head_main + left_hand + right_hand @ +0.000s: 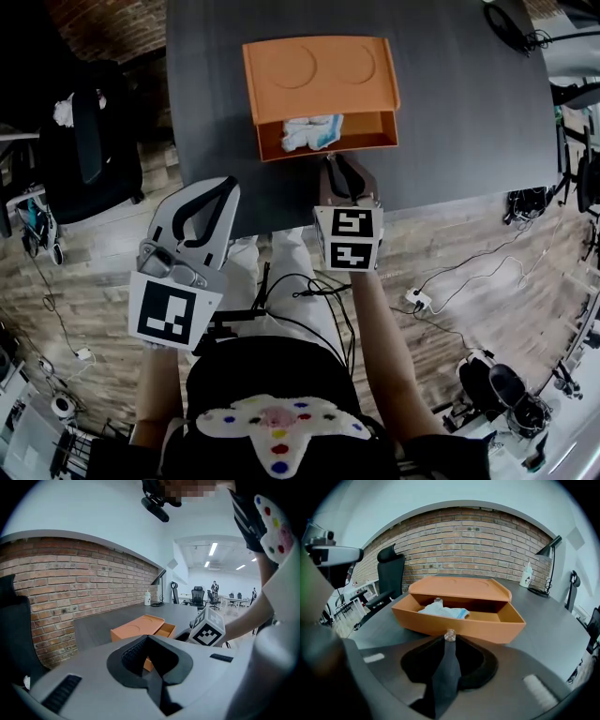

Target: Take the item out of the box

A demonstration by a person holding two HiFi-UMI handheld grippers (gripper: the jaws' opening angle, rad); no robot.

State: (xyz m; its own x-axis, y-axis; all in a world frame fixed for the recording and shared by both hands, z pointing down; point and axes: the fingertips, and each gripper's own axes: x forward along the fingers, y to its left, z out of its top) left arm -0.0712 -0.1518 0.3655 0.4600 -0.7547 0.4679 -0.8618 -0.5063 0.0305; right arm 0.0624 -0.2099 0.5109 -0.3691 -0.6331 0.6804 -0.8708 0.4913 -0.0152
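Note:
An orange box (319, 75) sits on the dark grey table (469, 112), with its drawer (375, 142) pulled out toward me. A white and light-blue soft item (312, 131) lies in the left half of the drawer (459, 627), also plain in the right gripper view as the item (443, 612). My right gripper (339, 164) is at the drawer front, shut on a small clear knob (450, 635). My left gripper (223, 186) hovers off the table's near edge, left of the box, jaws together with nothing in them; the box (138, 629) shows beyond its tips.
A black office chair (89, 141) stands left of the table. Cables and a power strip (417, 300) lie on the wooden floor to the right. A desk lamp (546, 569) and a white bottle (527, 576) stand at the table's far end by the brick wall.

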